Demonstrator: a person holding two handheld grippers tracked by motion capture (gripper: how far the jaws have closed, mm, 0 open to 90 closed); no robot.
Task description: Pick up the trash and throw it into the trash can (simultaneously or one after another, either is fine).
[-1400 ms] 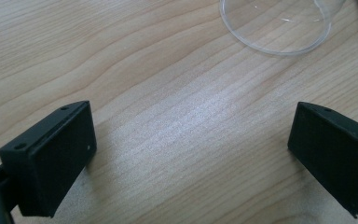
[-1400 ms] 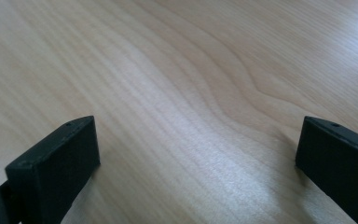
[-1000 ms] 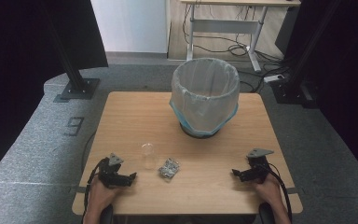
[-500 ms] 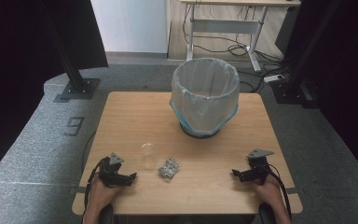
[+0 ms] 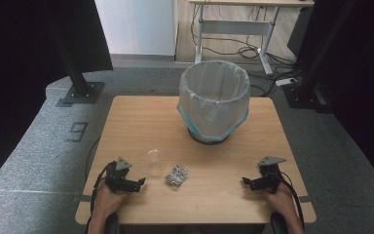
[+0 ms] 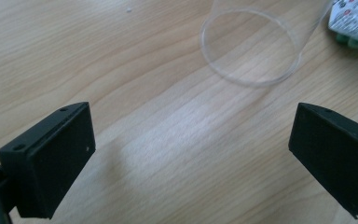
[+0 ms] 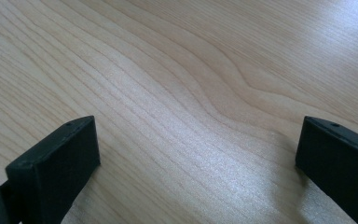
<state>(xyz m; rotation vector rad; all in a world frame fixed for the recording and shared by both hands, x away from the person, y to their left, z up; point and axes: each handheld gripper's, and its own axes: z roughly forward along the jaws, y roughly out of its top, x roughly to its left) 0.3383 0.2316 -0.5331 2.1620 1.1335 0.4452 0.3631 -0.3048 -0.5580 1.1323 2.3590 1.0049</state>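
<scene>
High view: left tool (image 5: 139, 182), jaws apart, near-left on worktop (image 5: 136, 122); clear cup (image 5: 154, 162) just right of it, packet (image 5: 176, 176) beside; right tool (image 5: 247, 183), jaws apart, near-right; bin (image 5: 214, 100) far.

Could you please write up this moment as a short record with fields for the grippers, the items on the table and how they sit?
left gripper: open, holding nothing, low over the table near the front edge
right gripper: open, holding nothing, over bare wood
clear plastic cup: just ahead of the left gripper, untouched
crumpled packet: beside the cup, on its right, apart from both grippers
bin with clear liner: upright at the far middle of the table
table: light wood
</scene>
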